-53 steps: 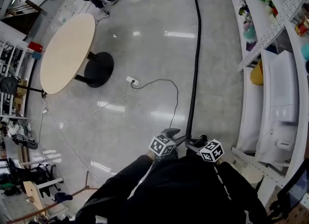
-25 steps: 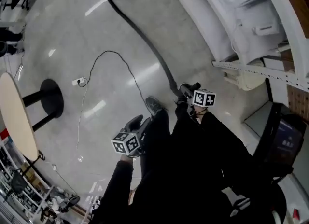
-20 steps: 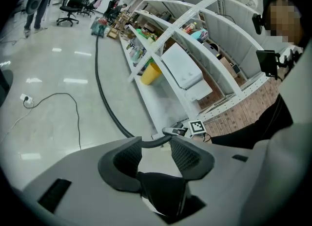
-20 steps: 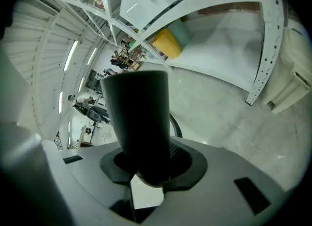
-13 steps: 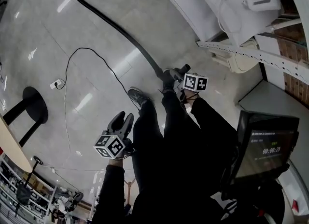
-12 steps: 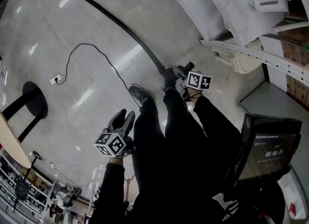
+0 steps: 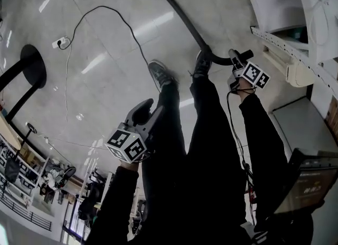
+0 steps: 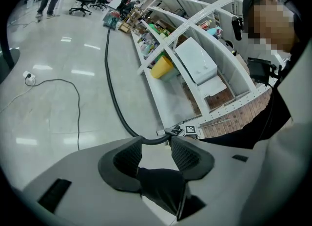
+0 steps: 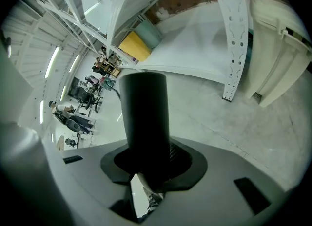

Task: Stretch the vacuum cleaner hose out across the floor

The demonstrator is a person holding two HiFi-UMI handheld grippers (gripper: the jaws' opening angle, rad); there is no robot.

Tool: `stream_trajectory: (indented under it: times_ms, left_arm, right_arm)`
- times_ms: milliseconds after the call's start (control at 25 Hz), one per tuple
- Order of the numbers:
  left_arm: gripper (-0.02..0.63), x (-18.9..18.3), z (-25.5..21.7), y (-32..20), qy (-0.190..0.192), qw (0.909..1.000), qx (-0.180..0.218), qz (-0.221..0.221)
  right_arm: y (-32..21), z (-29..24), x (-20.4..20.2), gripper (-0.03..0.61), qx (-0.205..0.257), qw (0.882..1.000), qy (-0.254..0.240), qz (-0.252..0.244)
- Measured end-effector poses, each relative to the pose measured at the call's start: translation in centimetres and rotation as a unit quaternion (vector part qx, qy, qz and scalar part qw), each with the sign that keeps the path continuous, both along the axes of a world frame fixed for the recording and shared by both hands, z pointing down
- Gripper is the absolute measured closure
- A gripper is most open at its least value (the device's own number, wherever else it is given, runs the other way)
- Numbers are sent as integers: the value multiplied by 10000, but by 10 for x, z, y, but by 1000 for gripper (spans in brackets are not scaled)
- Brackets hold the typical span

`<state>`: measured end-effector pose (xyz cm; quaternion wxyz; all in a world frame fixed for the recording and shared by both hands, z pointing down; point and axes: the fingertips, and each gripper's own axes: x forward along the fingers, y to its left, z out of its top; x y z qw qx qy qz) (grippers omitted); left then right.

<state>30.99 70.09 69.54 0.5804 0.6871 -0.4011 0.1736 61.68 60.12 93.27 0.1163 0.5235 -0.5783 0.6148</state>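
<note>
Vacuum cleaner hose [image 7: 182, 19]: pinched at its stiff black end in the right gripper [image 7: 236, 62]. Fills the gap between that gripper's jaws in the right gripper view, where the tube [image 9: 144, 118] stands straight out ahead of the right gripper [image 9: 145, 159], both pads pressed against its sides. Bends just beyond the right gripper's tips, then lies on the glossy grey floor [image 7: 105, 43] and runs away in a long, gently curving line. Shows again in the left gripper view as a black line [image 8: 111, 88] sweeping from just past the left gripper's tips toward a small teal object [image 8: 111, 19] far off; cannot tell what that is.

Left gripper [image 7: 149, 109]: held low, well apart from the right one, on the other side of the person's dark trouser legs [image 7: 206, 133]. Jaws spread in the left gripper view [image 8: 155, 144], pads touching nothing; only a fold of dark cloth seen through the gap behind them.

Two shoes [image 7: 158, 74] planted on the floor between the two grippers, one of them right beside the hose's bend. Thin cable [image 7: 100, 11] loops across the floor ahead of the left gripper, ending at a white plug block [image 7: 59, 41]. White shelving [image 7: 274, 33] stands close beside the right gripper.
</note>
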Motion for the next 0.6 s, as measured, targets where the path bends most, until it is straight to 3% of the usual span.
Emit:
stream_trajectory:
  times_ms: [320,480,600]
  left_arm:
    - [413,8,43,-3,68,9996,-89,-246]
    - [414,16,59,-7,-3,9996,-161,-219]
    - [414,16,72,-10,-122,9994,-151,-281]
  right_arm:
    - [-2,58,33,449,-111,9993,367,14]
    - [2,92,47,454,-348,9972,621,-210]
    - [4,119,58,457,-592,9958,688,-77]
